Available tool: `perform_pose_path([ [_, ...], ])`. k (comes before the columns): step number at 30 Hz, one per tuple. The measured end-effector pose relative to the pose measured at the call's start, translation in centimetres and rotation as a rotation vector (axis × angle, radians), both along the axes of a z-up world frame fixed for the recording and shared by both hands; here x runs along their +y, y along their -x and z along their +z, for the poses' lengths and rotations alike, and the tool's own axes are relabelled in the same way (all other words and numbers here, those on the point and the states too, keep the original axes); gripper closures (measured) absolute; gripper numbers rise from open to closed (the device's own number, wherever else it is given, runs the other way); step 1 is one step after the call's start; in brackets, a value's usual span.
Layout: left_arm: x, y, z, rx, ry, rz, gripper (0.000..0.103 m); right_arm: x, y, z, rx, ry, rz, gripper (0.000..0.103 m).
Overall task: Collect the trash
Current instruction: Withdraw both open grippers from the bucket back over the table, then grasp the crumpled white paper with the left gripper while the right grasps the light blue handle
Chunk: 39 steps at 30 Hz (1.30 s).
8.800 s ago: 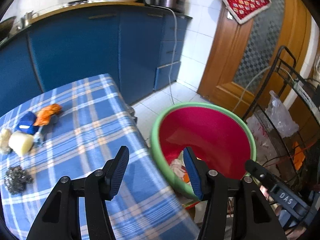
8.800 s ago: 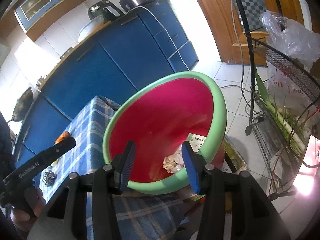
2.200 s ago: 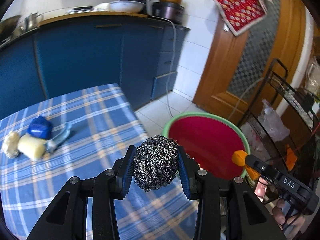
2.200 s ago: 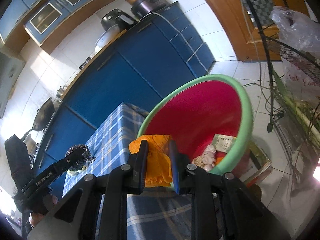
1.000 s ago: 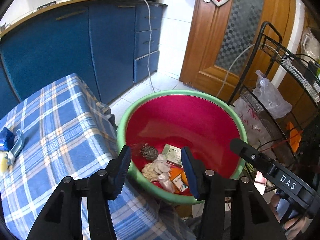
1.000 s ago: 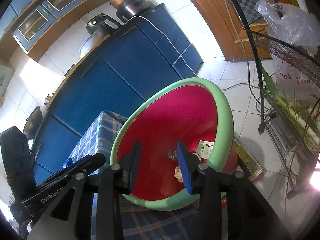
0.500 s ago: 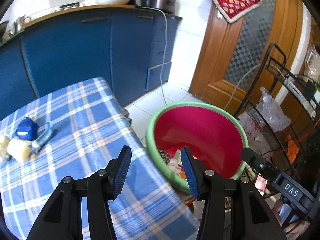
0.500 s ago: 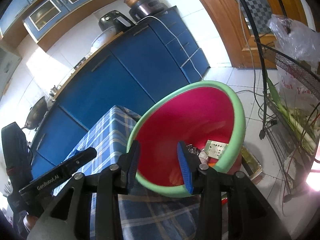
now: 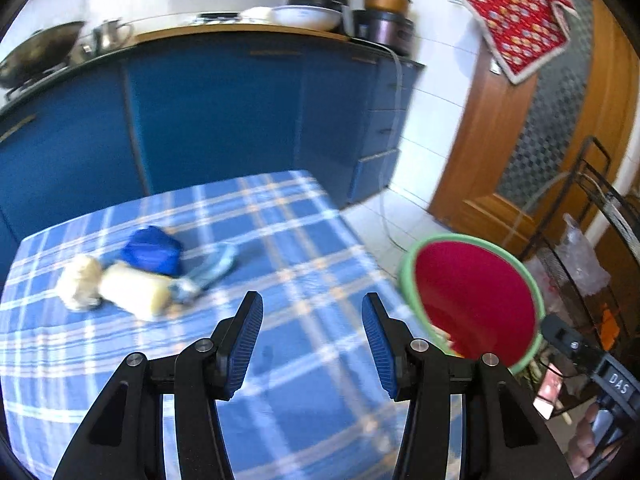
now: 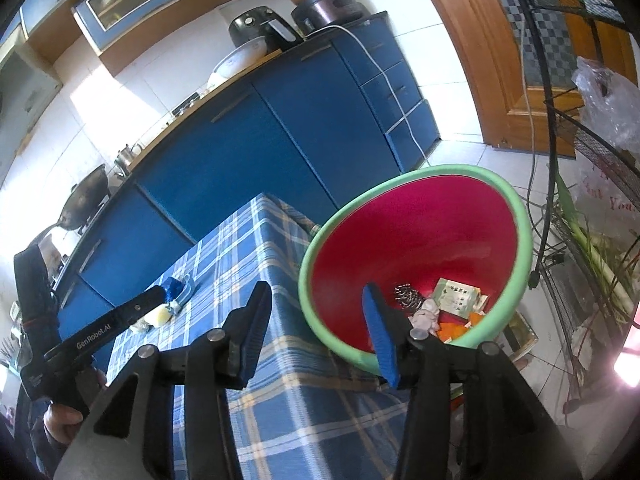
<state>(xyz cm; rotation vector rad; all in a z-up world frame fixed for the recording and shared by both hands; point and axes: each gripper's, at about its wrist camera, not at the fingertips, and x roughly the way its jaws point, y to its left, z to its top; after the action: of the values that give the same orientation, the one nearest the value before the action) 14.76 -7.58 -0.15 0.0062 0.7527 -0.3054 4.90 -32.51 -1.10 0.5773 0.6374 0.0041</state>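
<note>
My left gripper [image 9: 312, 344] is open and empty above the blue checked tablecloth [image 9: 280, 240]. Ahead and to its left lie a blue crumpled wrapper [image 9: 152, 250], a pale yellow lump [image 9: 134, 290], a cream lump [image 9: 78, 282] and a light blue strip [image 9: 212, 268]. My right gripper [image 10: 316, 332] is open and empty over the table's edge, beside the red basin with a green rim [image 10: 516, 208]. In the basin lie a steel scourer [image 10: 408, 298], a small box [image 10: 458, 294], pale scraps and orange pieces. The basin also shows in the left wrist view [image 9: 532, 292].
Blue kitchen cabinets [image 9: 216, 120] stand behind the table with pots on the counter. A wooden door [image 9: 560, 128] and a black wire rack [image 10: 600, 160] with bags and leeks stand to the right. A white cable [image 10: 384, 76] hangs down the cabinet.
The scourer and the orange wrapper have been let go into the basin. My left gripper has swung left from the basin toward the trash on the table. Both grippers are open.
</note>
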Motion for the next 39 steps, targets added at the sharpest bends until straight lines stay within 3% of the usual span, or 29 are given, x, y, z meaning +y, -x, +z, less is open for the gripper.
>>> perform_pose_path([
  [13,11.1,-2.8,0.1,-0.020,0.008,0.251,0.048,5.5,-4.2,1.7,0.045,0.063,0.080,0.047],
  [18,14.5,-4.9,-1.0,0.005,0.019,0.332,0.039,7.9,-6.1,2.6,0.053,0.107,0.112,0.045],
  [30,17.9,-8.0,-4.2,0.063,0.035,0.429,0.038,14.5,-11.7,1.9,0.073,0.170,0.234,0.041],
  [39,19.5,-9.2,-6.6,0.104,0.065,0.476,0.038,19.2,-16.6,-0.5,0.108,0.214,0.306,0.040],
])
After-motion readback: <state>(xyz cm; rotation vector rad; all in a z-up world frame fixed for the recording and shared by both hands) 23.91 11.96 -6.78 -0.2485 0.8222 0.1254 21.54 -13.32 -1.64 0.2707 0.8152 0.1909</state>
